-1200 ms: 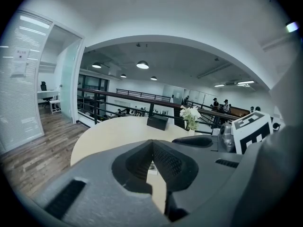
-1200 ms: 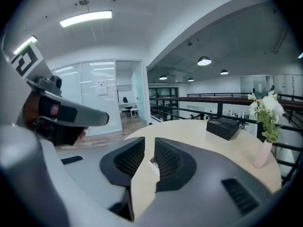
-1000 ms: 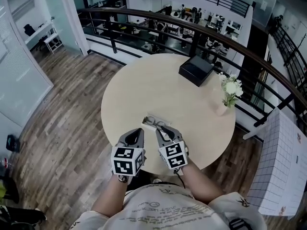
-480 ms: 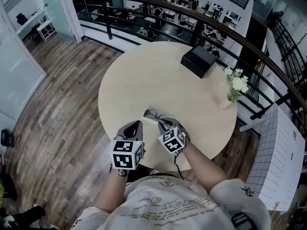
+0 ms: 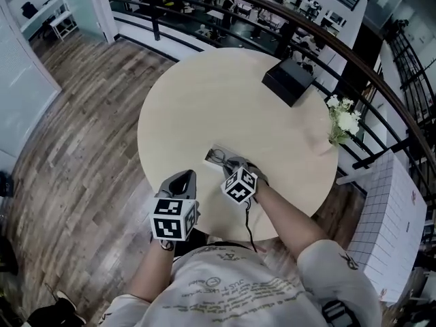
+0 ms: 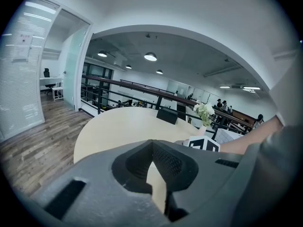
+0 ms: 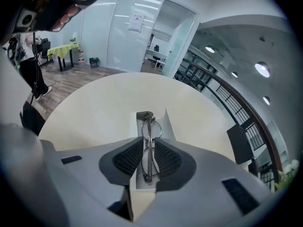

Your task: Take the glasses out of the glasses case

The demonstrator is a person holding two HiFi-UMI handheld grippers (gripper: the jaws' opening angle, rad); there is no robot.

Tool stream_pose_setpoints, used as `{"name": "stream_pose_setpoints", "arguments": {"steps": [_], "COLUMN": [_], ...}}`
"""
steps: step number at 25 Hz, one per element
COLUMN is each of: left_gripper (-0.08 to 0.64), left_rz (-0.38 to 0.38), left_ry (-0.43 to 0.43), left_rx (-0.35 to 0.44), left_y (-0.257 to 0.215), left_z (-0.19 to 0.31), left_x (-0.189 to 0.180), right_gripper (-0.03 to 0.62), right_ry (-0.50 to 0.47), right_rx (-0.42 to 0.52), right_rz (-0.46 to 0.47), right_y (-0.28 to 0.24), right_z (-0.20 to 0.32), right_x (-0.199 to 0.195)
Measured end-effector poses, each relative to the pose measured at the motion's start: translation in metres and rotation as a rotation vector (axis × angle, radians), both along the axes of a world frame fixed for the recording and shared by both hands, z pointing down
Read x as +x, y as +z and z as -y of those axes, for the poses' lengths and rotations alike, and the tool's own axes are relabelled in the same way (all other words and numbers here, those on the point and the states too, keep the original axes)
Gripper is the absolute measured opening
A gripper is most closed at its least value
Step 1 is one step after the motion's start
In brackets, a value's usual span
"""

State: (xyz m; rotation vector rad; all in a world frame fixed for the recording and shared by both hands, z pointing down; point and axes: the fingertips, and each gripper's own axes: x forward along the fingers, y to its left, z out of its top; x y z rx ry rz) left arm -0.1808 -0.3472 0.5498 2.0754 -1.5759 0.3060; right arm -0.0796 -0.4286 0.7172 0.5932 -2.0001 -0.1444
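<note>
**Kid:** Where are the glasses?

**Friend:** The glasses [image 7: 149, 143] are between the two jaws of the right gripper [image 7: 148, 151]. The jaws squeeze them, one on each side. The glasses are folded and stand on their thin edge.

**Kid:** Are they out of the glasses case?

**Friend:** I can't tell. The glasses case [image 7: 167, 126] is white and open, and it lies right under them on the round table [image 5: 204, 101]. The round lenses stick out past the jaw tips, over the far end of the case. I can't see if the glasses touch the bottom of it.

**Kid:** Where on the table is the case?

**Friend:** Near the edge that is close to the person.

**Kid:** What about the other one?

**Friend:** The left gripper [image 5: 182, 178] is just beside the right one, at the near edge of the table. Its jaws are pressed together at the tips, and nothing is in them. You only see a bit of table through the small gap behind the tips.

**Kid:** What else is on the table?

**Friend:** A black box [image 5: 289, 80] sits way at the back. White flowers [image 5: 343, 122] stand at the right side. Both are well apart from the case. A dark railing [image 5: 381, 80] runs behind the table.
</note>
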Motion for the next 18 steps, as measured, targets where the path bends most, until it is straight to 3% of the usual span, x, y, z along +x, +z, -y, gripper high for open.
{"name": "stream_pose_setpoints", "arguments": {"steps": [18], "left_gripper": [0.012], "left_rz": [0.015], "left_ry": [-0.024], "left_rx": [-0.019], "left_y": [0.007], "left_z": [0.012], "left_x": [-0.018], "right_gripper": [0.067], "right_ry": [-0.078], "right_rx": [-0.016], "right_rz": [-0.202], "right_y": [0.04], "right_z": [0.02], "right_x": [-0.003]}}
